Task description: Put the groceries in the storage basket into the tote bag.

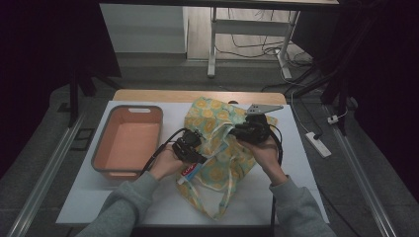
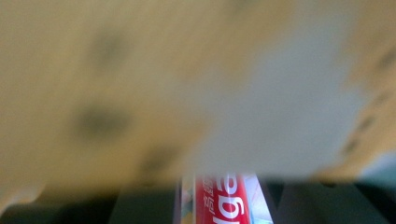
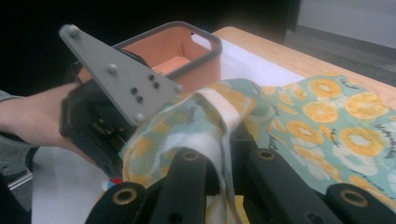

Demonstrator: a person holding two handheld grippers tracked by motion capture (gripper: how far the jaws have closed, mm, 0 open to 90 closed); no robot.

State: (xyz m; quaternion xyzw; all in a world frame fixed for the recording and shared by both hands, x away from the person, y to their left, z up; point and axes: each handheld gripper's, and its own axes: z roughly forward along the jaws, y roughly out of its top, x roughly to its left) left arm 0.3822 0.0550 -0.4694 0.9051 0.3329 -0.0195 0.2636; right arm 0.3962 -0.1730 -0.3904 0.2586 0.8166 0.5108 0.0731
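Observation:
A fabric bag [image 1: 212,118] printed with orange slices lies in the middle of the table. My left gripper [image 1: 196,157] is shut on a red toothpaste tube [image 1: 189,171] at the bag's mouth. In the left gripper view the tube [image 2: 219,200] runs up between the jaws under blurred cloth [image 2: 140,84] pressed close to the lens. My right gripper [image 1: 236,132] is shut on the bag's rim and lifts it. In the right gripper view its jaws pinch the rim and white strap [image 3: 219,107], with the left gripper's grey plate [image 3: 116,77] just beyond.
An orange basin [image 1: 101,148] with a grey rim stands on the white mat at the left, also seen as the basin [image 3: 205,37] behind the left gripper. The bag's long handles [image 1: 217,207] trail toward the front edge. A power strip [image 1: 317,143] lies on the floor at the right.

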